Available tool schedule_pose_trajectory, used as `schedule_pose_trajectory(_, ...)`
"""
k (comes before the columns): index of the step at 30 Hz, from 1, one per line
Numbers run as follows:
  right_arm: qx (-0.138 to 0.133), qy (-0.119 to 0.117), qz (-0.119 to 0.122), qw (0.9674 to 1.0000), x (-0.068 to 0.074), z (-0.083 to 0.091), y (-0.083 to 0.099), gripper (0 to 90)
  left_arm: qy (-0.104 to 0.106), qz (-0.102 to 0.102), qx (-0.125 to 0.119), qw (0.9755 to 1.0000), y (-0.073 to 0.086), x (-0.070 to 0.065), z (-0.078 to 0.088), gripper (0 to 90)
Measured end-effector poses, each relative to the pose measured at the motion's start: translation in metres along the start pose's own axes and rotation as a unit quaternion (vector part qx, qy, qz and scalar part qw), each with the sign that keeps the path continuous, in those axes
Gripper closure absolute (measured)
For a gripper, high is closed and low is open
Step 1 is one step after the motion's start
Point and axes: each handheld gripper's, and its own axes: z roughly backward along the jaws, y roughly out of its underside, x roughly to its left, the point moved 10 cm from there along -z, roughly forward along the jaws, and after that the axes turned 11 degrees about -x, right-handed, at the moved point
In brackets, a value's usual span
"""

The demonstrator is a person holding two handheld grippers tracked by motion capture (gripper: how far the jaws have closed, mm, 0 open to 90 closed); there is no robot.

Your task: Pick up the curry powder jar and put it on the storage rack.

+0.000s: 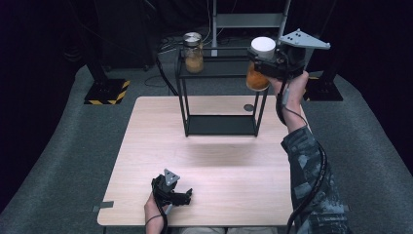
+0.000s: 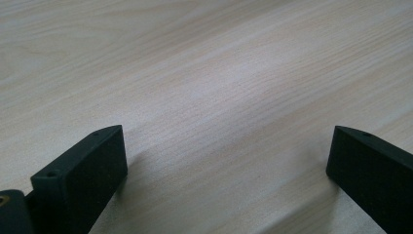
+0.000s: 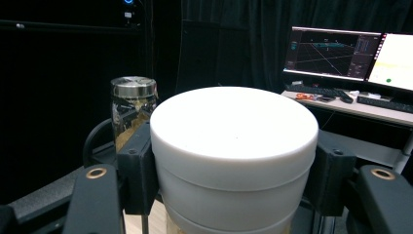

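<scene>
My right gripper [image 1: 265, 61] is shut on a jar with a white lid [image 1: 263, 47] and orange contents, held in the air by the right end of a black wire shelf [image 1: 185, 97]. In the right gripper view the white lid [image 3: 234, 131] sits clamped between both black jaws. A second glass jar with a metal lid [image 1: 193, 52] stands on the shelf's top level at the left, and shows as the metal-lidded jar [image 3: 132, 109] behind my left jaw. My left gripper [image 1: 187, 196] rests low over the wooden table [image 1: 146, 161] near the front edge, open, with bare wood [image 2: 219, 97] between its jaws.
The shelf's lower tray [image 1: 221, 125] sits on the table. A small dark disc [image 1: 249, 107] lies on the table beside the shelf's right leg. Monitors [image 3: 336, 53] and a keyboard stand on a desk beyond the held jar.
</scene>
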Motion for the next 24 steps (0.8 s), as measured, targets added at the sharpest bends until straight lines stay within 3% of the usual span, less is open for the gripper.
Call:
schedule_pose_trajectory(14,-0.001,0.016,-0.019,0.9997,-0.015,-0.027,-0.005,33.4,0.002,-0.001,0.000,1.0000,0.000,0.000,0.000,0.5)
schedule_pose_trajectory(24,0.005,0.031,-0.019,0.9993,-0.023,-0.045,-0.005,33.4,0.004,-0.003,0.000,1.0000,0.000,0.000,0.000,0.5)
